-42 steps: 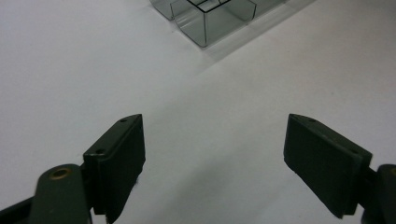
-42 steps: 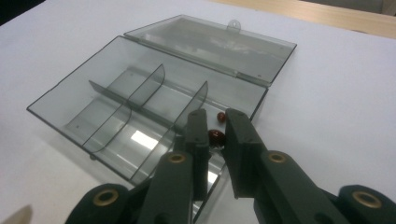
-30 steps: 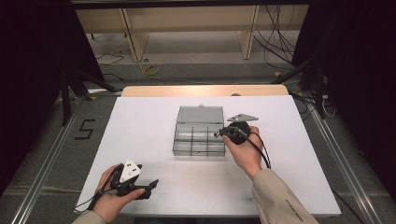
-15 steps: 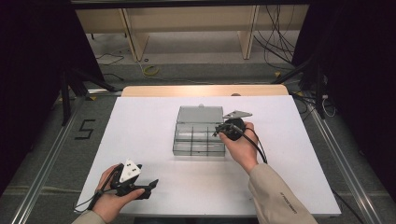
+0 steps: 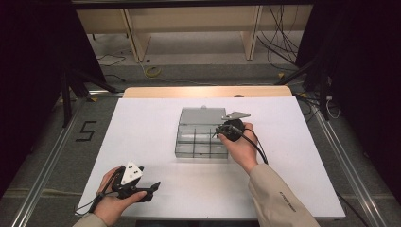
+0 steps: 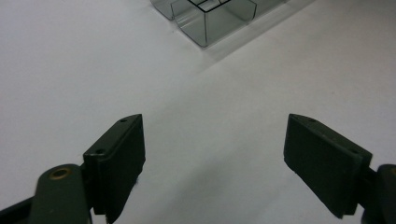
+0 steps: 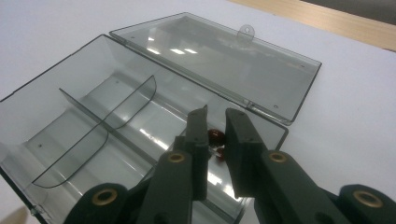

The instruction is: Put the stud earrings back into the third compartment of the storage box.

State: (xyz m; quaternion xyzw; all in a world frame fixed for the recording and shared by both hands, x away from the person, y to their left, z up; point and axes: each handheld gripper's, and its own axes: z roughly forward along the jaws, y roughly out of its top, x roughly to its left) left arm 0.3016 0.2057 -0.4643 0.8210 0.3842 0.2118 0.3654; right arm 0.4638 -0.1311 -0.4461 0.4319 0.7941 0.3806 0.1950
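At the centre of the high view a clear grey plastic compartment box (image 5: 201, 139) lies on the white table sheet (image 5: 142, 123), its lid (image 7: 219, 56) folded flat behind. The right gripper (image 7: 215, 122) reaches into the box's right end, jaws nearly closed above a small dark red object (image 7: 215, 136); whether it is gripped cannot be told. The left gripper (image 6: 212, 154), wide open and empty, rests at lower left. A black "5" mark (image 5: 87, 131) is on the grey floor at left. Wooden shelving (image 5: 189, 23) stands behind.

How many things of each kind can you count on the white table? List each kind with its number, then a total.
Clear grey plastic compartment box with its lid open: 1
Small dark red round objects inside the box: 1 seen, partly hidden by the claw
Handheld black two-jaw grippers: 2, left, right
Total: 4
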